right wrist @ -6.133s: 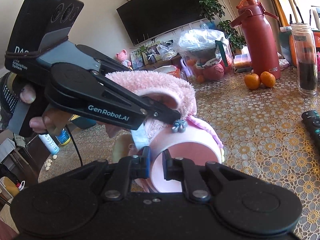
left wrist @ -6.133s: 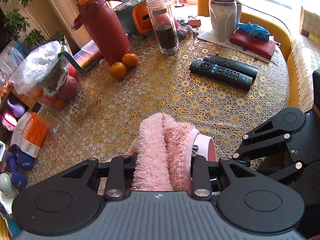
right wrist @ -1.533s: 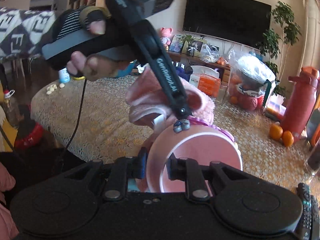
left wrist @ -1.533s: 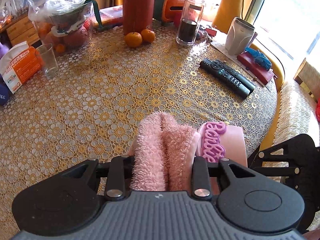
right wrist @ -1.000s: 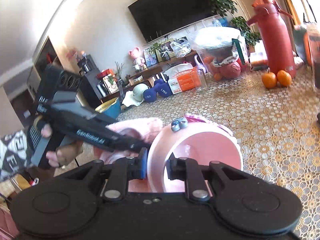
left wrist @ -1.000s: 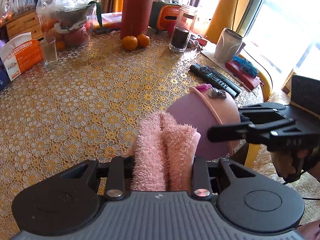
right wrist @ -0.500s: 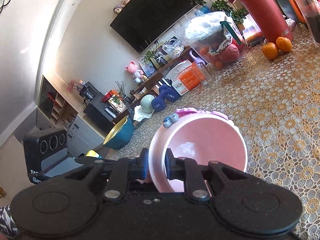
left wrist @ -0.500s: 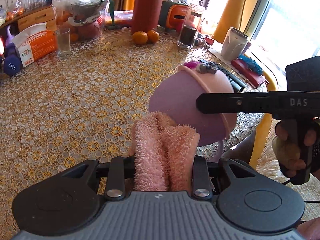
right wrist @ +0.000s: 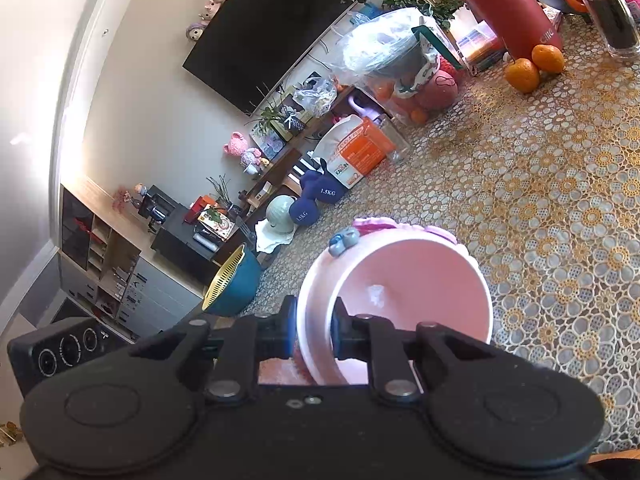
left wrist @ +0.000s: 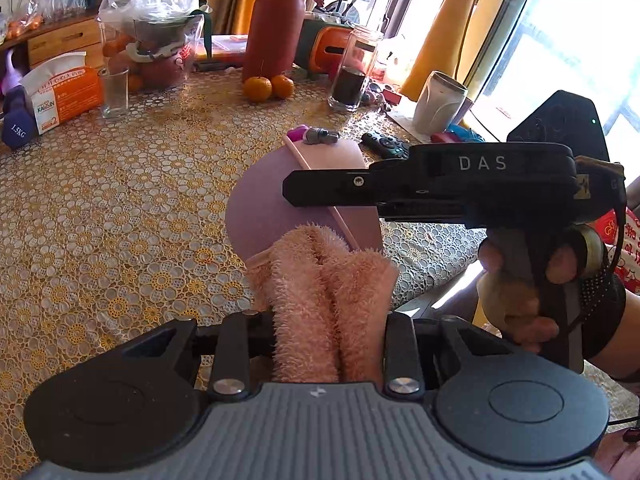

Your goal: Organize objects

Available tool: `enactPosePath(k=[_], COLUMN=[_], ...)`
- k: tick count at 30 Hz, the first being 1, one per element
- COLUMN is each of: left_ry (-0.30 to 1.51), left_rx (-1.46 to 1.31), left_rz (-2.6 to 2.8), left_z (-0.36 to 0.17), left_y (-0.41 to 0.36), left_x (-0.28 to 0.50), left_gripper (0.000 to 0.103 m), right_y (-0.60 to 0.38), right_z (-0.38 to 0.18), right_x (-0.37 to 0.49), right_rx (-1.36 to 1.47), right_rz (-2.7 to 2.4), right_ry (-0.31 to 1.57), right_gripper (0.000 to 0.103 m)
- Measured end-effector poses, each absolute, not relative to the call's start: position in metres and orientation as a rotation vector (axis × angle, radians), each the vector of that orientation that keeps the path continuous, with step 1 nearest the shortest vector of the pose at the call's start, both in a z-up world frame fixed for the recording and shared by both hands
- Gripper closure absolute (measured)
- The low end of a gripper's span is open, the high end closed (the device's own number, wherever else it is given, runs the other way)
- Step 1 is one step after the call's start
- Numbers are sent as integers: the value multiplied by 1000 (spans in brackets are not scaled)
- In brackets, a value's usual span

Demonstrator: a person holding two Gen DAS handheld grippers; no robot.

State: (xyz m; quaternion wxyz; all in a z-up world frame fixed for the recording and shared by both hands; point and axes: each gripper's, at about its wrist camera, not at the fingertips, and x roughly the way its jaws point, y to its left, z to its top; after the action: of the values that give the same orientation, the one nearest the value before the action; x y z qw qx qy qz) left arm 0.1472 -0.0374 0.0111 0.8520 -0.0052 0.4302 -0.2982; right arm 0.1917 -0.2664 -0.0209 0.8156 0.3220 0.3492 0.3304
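Pink towel (left wrist: 328,300) hides pink cup's (right wrist: 400,300) base; cup's lower rim cut off

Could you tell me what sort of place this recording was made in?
Most likely a home living room: a large TV hangs on the wall with plush toys on top, and a lace-covered table holds oranges, remotes and a red flask.

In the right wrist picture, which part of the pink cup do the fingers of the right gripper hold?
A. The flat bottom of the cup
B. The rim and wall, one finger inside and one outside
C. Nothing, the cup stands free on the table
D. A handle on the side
B: the right gripper pinches the wall of the pink cup at its rim, one finger inside the opening and one outside.
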Motion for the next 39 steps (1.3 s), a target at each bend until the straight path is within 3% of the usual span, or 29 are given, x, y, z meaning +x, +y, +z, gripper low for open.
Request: enactPosePath(k=[14,22,39], left_ry=[963,938,861], left_rx=[-27,104,25], left_rz=[-480,-328,-348], left_z=[-12,-15,0], left_y=[-14,-7,31], left_x=[168,181,160], left_gripper=[73,73,73], right_y=[-258,-251,-176], right_z=[-24,-22,-15], right_x=[189,201,257], right_rx=[724,725,474], right_rz=[697,626,529], right_ry=[779,822,1001], right_gripper=[88,87,80])
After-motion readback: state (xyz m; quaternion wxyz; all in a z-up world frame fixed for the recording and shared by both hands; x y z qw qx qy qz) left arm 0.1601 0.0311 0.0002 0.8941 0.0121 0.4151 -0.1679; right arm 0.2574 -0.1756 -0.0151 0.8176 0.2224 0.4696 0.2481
